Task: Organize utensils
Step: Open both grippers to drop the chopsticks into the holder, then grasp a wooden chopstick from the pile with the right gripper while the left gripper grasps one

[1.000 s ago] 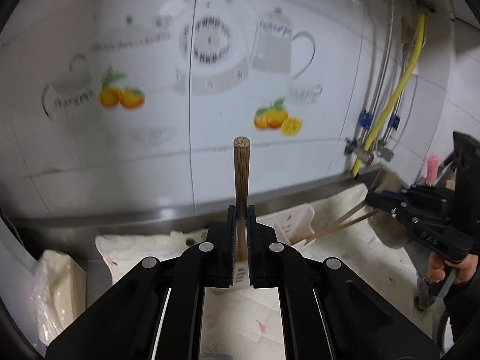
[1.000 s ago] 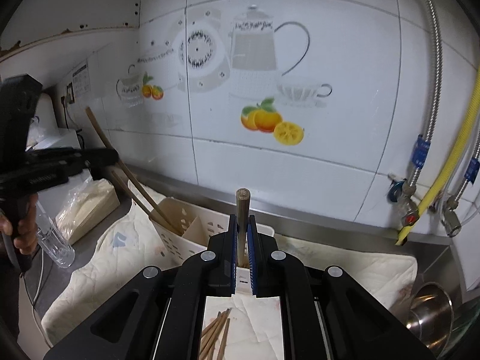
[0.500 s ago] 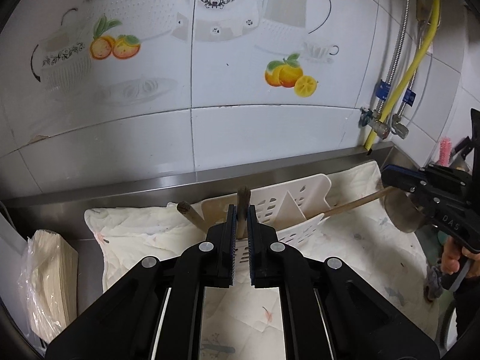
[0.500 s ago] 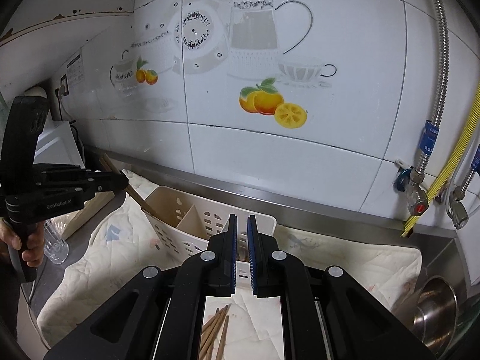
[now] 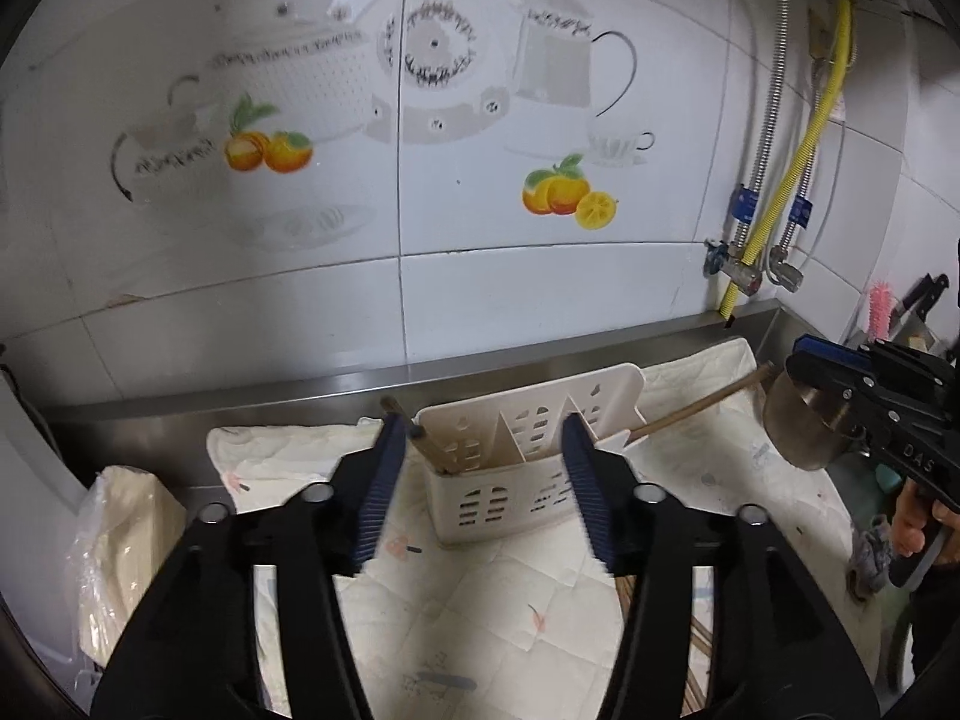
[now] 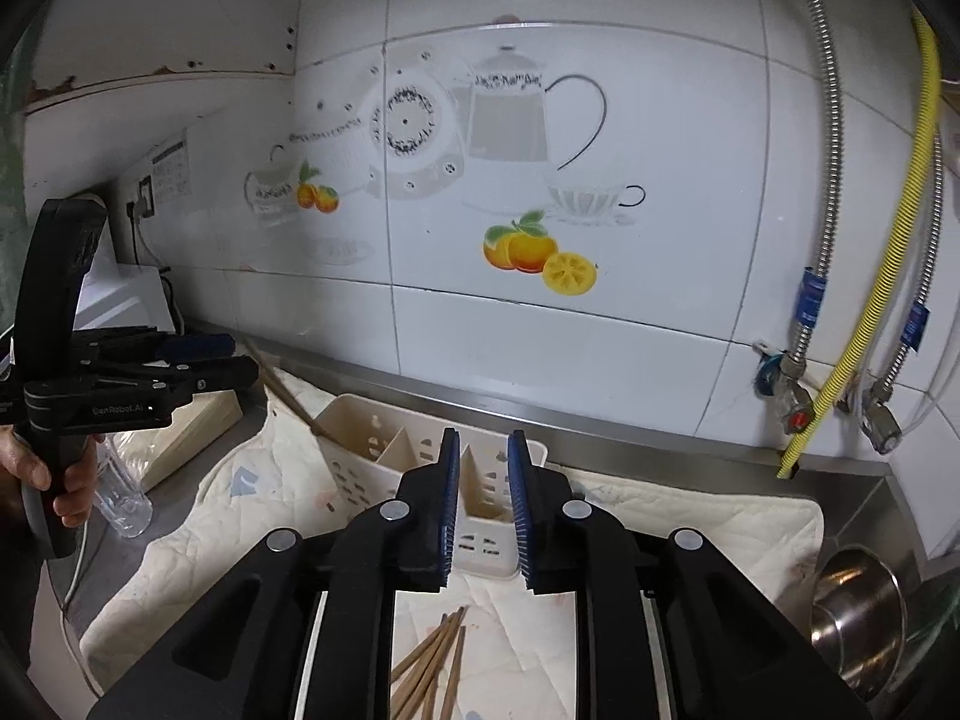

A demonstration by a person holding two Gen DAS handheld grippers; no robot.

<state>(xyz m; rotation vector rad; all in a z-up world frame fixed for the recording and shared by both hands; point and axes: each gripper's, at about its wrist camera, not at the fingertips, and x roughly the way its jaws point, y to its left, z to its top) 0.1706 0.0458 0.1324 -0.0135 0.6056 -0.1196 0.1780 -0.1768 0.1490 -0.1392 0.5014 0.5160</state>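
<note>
left gripper (image 5: 480, 468) spread wide, jaws just been opening, nothing between the pads, white utensil caddy (image 5: 528, 480) framed in the gap beyond. two chopsticks (image 5: 429, 450) dropped into the caddy's left compartment, lower ends down inside, tops leaning out toward 10 o'clock over the rim. another chopstick (image 5: 702, 405) lying with one end at the caddy's right side, long axis running up toward 2 o'clock, far end near the right gripper (image 5: 807, 360) at 3 o'clock. caddy standing on a quilted cloth (image 5: 456, 612) against the steel counter edge.

from the right wrist view: right gripper (image 6: 483, 504) parted a little, jaws just been opening, holding nothing, poised above the caddy's (image 6: 384, 450) right end. loose chopsticks (image 6: 429, 663) bundled on the cloth at 6 o'clock, tips fanned toward 1 o'clock. steel pot (image 6: 858, 612) at 4 o'clock.
</note>
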